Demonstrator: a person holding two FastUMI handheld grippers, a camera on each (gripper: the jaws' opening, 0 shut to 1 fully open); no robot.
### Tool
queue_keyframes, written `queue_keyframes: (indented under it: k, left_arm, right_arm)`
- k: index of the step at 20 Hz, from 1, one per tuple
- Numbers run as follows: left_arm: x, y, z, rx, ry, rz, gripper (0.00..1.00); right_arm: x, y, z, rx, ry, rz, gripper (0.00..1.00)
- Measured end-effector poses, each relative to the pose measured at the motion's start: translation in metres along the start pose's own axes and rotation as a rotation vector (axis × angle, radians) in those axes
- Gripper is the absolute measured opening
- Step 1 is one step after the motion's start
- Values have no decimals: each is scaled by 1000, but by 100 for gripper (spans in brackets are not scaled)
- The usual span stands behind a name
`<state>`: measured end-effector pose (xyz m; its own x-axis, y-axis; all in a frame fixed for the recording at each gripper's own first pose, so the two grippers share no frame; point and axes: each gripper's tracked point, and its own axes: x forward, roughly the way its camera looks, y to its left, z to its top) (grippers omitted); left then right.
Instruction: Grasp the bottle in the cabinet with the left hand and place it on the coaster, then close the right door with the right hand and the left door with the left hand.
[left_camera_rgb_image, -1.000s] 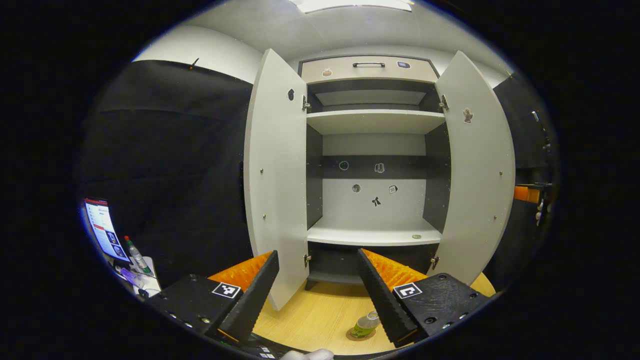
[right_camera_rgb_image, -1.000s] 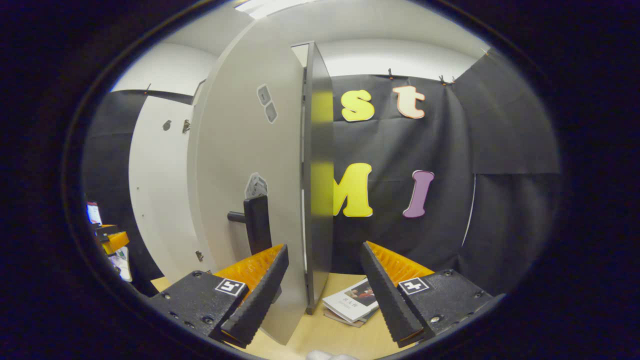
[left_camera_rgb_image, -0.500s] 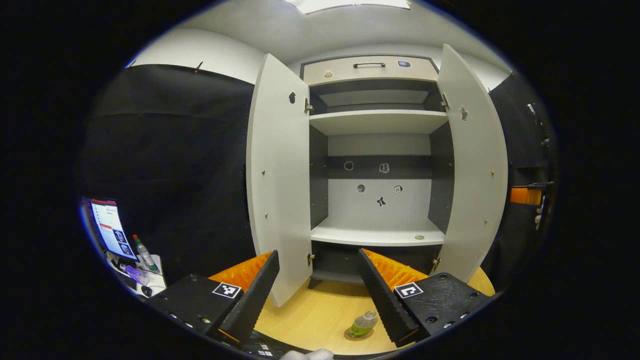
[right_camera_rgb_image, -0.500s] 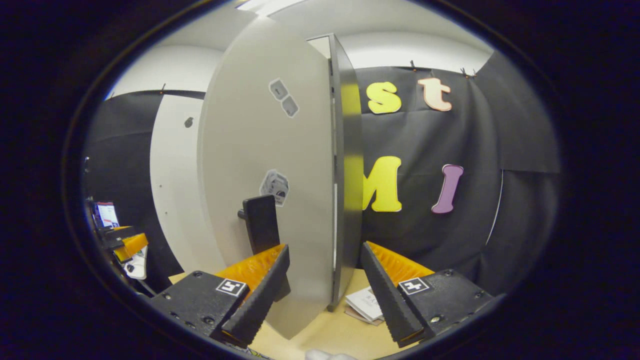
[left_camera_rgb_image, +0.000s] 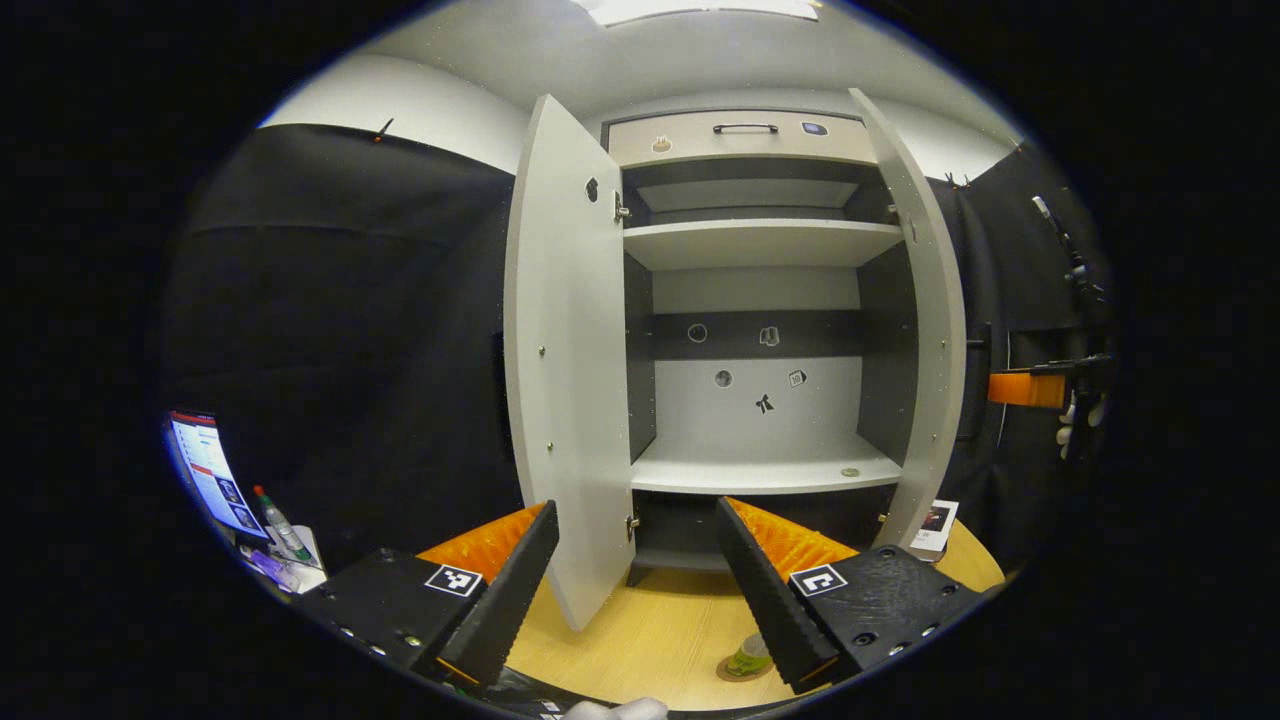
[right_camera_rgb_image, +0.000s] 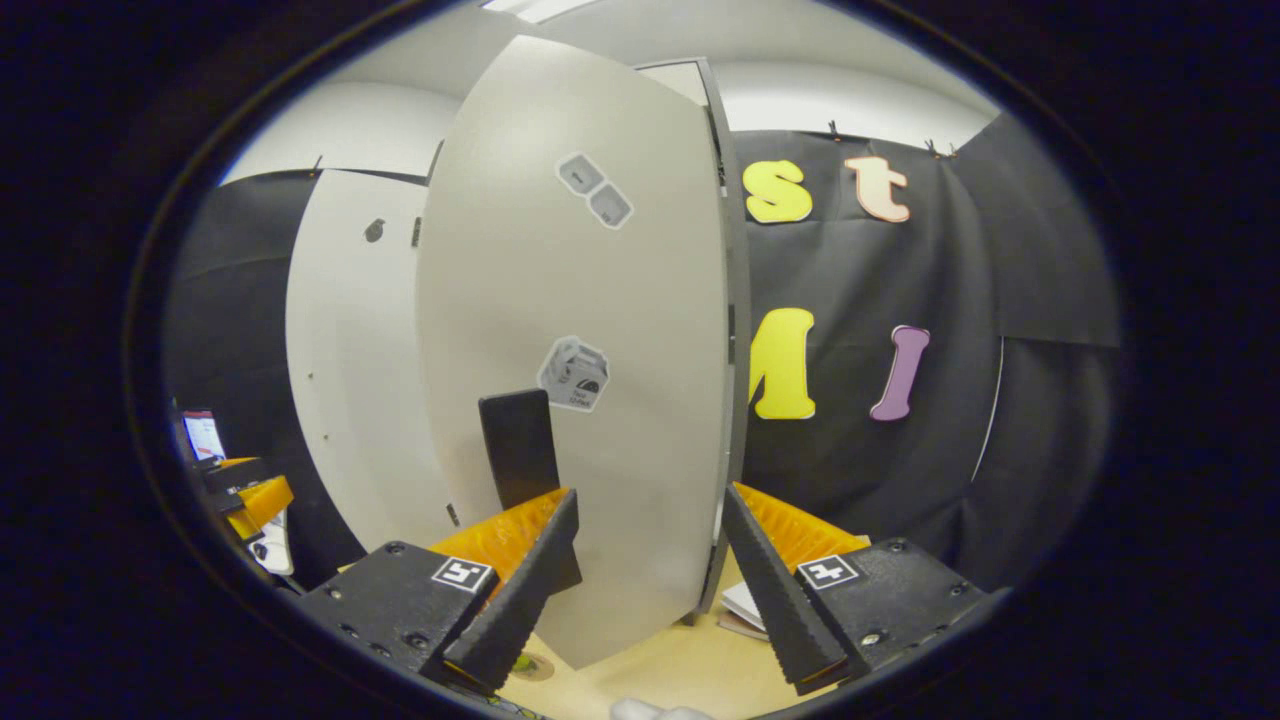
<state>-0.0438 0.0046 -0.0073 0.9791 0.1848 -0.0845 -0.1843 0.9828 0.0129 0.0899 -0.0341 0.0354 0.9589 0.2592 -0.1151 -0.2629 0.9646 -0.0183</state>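
Cabinet (left_camera_rgb_image: 750, 300) at twelve o'clock on the table (left_camera_rgb_image: 640, 640) in the left gripper view, left door (left_camera_rgb_image: 565, 370) swung out at eleven o'clock, right door (left_camera_rgb_image: 925, 330) edge-on at two o'clock. Bottle (left_camera_rgb_image: 748, 655) on the coaster (left_camera_rgb_image: 730, 672) at six o'clock, before the cabinet, beside the left gripper (left_camera_rgb_image: 640, 590), jaws apart. Booklet (left_camera_rgb_image: 935, 522) at four o'clock on the table, past the right door. Right gripper (right_camera_rgb_image: 645, 590), jaws apart, astride the right door's lower edge in the right gripper view, door handle (right_camera_rgb_image: 518, 445) at seven o'clock.
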Motion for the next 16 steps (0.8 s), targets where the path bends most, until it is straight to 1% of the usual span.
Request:
queue_keyframes:
  k: [2,3,4,5,9,10,11,13,14,15,16]
  left_arm:
    - [4,5,-2,1,-1,-13,96]
    - [6,7,-3,4,0,-20,96]
    - [8,9,-3,5,0,-27,92]
    - [11,10,-4,6,-1,-35,96]
    - [18,15,-5,-3,-8,-62,96]
    - [21,16,-5,-5,-9,-69,96]
    - [23,18,-5,-6,-8,-75,96]
    - [28,22,-5,-11,-11,-87,96]
    - [31,25,-6,-13,-10,-92,96]
    - [33,29,-7,-15,-7,-94,96]
    - [35,32,-7,-19,-7,-97,96]
  right_arm:
    - [9,14,0,1,-3,-1,94]
    - [15,22,0,7,-4,11,96]
    - [18,32,-1,17,-4,28,94]
    - [18,37,0,24,-10,32,96]
    - [8,39,2,-7,-34,-12,96]
    - [5,39,0,-7,-33,-18,96]
    - [1,39,-2,-7,-31,-25,94]
    - [-6,41,-4,0,-37,-43,94]
    - [-11,43,-5,4,-41,-51,96]
    - [-15,45,-7,9,-43,-63,94]
    - [-18,47,-12,14,-41,-77,94]
